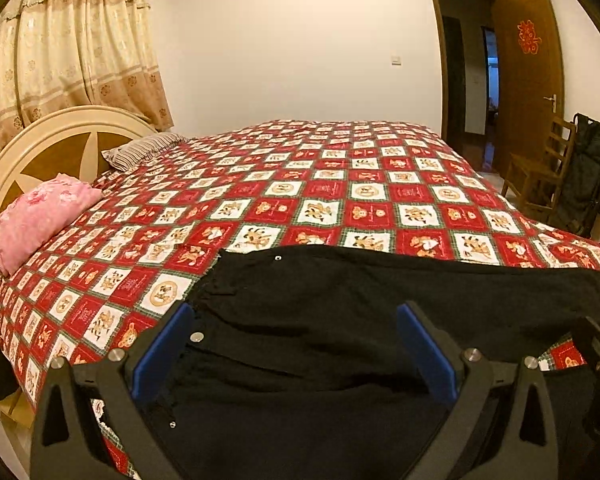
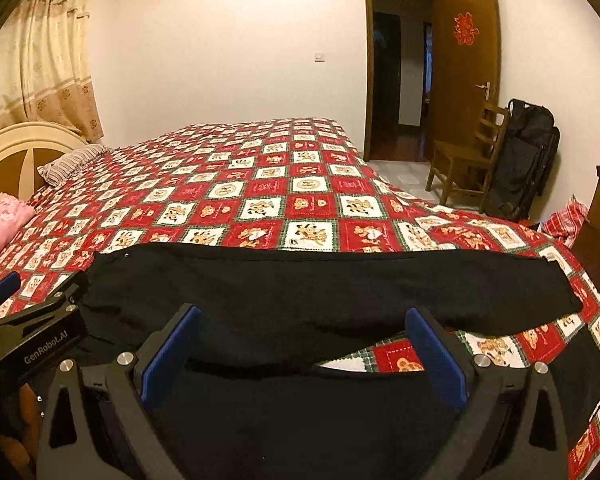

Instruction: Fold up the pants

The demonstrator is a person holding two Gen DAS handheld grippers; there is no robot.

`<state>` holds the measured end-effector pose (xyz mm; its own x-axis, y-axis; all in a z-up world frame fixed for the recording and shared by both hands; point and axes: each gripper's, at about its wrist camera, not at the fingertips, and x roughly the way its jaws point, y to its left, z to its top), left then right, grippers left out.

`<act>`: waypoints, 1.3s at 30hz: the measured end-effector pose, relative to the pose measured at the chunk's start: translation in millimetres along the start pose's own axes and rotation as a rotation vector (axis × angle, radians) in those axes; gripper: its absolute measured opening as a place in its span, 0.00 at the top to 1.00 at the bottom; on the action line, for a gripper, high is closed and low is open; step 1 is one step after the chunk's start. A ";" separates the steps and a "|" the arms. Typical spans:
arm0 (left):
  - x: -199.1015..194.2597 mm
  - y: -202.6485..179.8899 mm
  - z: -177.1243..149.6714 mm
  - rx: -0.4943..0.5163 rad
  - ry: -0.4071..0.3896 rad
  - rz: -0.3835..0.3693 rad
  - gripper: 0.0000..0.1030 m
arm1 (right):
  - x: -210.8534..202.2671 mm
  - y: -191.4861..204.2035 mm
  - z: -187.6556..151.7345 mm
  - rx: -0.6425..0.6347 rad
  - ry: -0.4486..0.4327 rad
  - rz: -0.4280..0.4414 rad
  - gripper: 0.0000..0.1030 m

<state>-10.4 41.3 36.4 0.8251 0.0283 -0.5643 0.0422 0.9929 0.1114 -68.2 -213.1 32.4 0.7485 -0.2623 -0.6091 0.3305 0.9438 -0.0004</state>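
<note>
Black pants (image 1: pixel 340 304) lie spread across the near edge of the bed, waistband at the left, legs running right; they also show in the right wrist view (image 2: pixel 300 280). My left gripper (image 1: pixel 296 312) is open, blue pads wide apart, low over the waist end, holding nothing. My right gripper (image 2: pixel 300 316) is open over the pants where the two legs part, with bedspread showing between them. The left gripper also shows at the left edge of the right wrist view (image 2: pixel 32 300), and the right gripper shows at the right of the left wrist view (image 1: pixel 596 344).
The bed has a red and white checked bedspread (image 1: pixel 320 192). A pink pillow (image 1: pixel 40 216) and a striped pillow (image 1: pixel 144 148) lie by the headboard (image 1: pixel 40 140). A wooden chair (image 2: pixel 464 152) and a black bag (image 2: pixel 528 156) stand by the open door (image 2: pixel 464 48).
</note>
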 end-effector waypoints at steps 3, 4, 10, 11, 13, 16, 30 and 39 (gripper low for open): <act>0.9 1.8 -0.5 0.000 0.003 0.001 0.00 | 0.6 -1.9 -0.5 0.005 -0.001 0.000 0.01; 1.8 3.0 -0.6 -0.005 0.007 -0.001 0.00 | 0.3 -1.7 -0.4 0.011 -0.002 0.005 0.01; 5.5 9.3 -0.2 -0.033 0.028 -0.006 0.00 | 0.6 3.2 -2.0 -0.005 0.004 0.010 0.01; 5.6 9.2 -0.1 -0.033 0.029 -0.004 0.00 | 1.1 3.6 -2.2 -0.007 0.006 0.011 0.01; 6.7 9.7 0.0 -0.039 0.036 -0.008 0.00 | 2.0 3.7 -2.1 -0.005 0.008 0.015 0.01; 8.4 10.6 0.3 -0.045 0.045 -0.006 0.00 | 3.6 2.9 -2.5 0.001 0.014 0.019 0.01; 30.8 5.5 -3.3 -0.062 0.165 0.018 0.00 | 19.1 0.2 -5.4 0.000 0.065 0.044 0.01; 93.4 11.5 -4.1 -0.054 0.381 -0.115 0.02 | 98.0 2.8 27.6 -0.241 0.215 0.121 0.01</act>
<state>64.8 55.9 -18.4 0.5485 -0.0521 -0.8345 0.0838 0.9965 -0.0072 22.0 -241.7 -5.4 0.6271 -0.1216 -0.7694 0.0819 0.9926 -0.0901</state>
